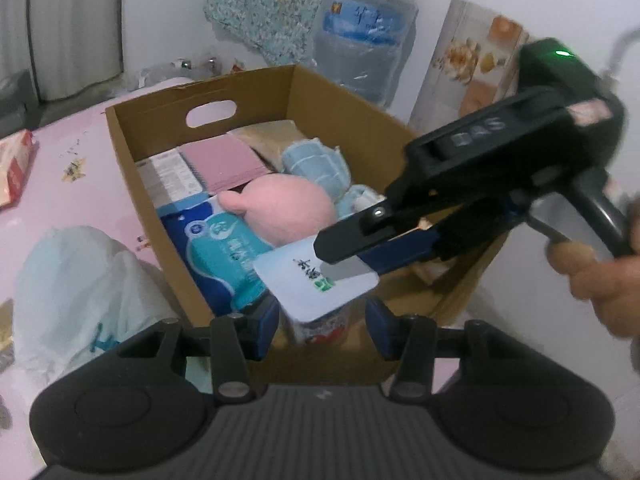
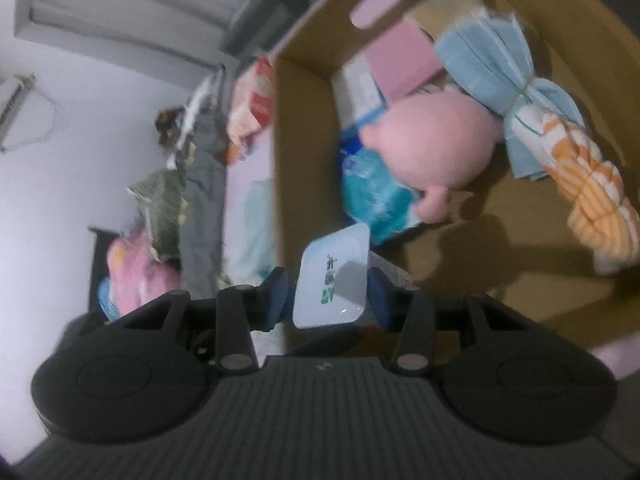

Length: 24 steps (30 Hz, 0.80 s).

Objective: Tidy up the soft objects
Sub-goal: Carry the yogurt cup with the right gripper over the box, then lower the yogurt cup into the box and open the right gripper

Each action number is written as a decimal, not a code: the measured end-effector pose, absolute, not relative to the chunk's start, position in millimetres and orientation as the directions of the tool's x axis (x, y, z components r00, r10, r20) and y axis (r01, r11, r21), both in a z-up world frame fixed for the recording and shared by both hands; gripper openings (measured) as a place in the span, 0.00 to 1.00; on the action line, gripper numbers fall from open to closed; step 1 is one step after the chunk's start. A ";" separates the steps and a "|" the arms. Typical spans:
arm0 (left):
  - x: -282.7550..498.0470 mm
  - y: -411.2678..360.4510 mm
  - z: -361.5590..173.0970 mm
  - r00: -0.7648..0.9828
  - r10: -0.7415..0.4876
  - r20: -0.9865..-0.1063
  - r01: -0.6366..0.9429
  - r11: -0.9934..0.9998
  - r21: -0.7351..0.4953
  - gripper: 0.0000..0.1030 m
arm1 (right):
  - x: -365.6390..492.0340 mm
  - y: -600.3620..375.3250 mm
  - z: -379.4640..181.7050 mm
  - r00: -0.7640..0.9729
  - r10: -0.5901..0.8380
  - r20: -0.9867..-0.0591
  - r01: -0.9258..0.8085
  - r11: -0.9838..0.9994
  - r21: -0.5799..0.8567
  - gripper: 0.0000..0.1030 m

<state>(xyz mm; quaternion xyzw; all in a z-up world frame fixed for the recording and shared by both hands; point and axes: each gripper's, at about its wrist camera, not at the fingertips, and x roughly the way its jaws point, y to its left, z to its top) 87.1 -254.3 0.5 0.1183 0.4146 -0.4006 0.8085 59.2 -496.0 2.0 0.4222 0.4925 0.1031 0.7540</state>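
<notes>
A small wet-wipes pack (image 1: 320,280) with a pale flip lid hangs tilted over the near corner of the cardboard box (image 1: 132,168). My left gripper (image 1: 322,316) has its blue pads against the pack's two sides and holds it. My right gripper (image 1: 344,258) reaches in from the right. Its upper finger stands just off the lid and casts a shadow on it. In the right wrist view the pack (image 2: 332,276) sits loosely between the right gripper's (image 2: 328,300) fingers. Inside the box lie a pink plush toy (image 1: 284,208), a blue tissue pack (image 1: 224,248) and folded blue cloths (image 1: 316,168).
The box (image 2: 304,128) stands on a pink surface and also holds a pink notebook (image 1: 224,160) and an orange striped cloth (image 2: 596,196). A white plastic bag (image 1: 80,280) lies left of the box. A red snack bag (image 1: 16,168) lies at the far left. A water jug (image 1: 360,40) stands behind.
</notes>
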 end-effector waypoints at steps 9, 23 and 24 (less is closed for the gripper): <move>89.0 -233.1 12.0 0.348 -0.576 -0.740 0.727 0.664 -0.174 0.47 | 86.4 -500.4 -31.4 0.418 0.570 -0.708 0.298 0.650 0.699 0.40; 97.3 -142.6 29.0 0.463 -0.566 -0.683 0.583 0.774 -0.247 0.49 | 86.6 -513.1 -28.4 0.486 0.406 -0.774 0.387 0.694 0.607 0.40; 99.2 -137.2 27.3 0.466 -0.561 -0.684 0.569 0.782 -0.254 0.49 | 88.6 -509.4 -33.7 0.466 0.420 -0.778 0.388 0.694 0.607 0.40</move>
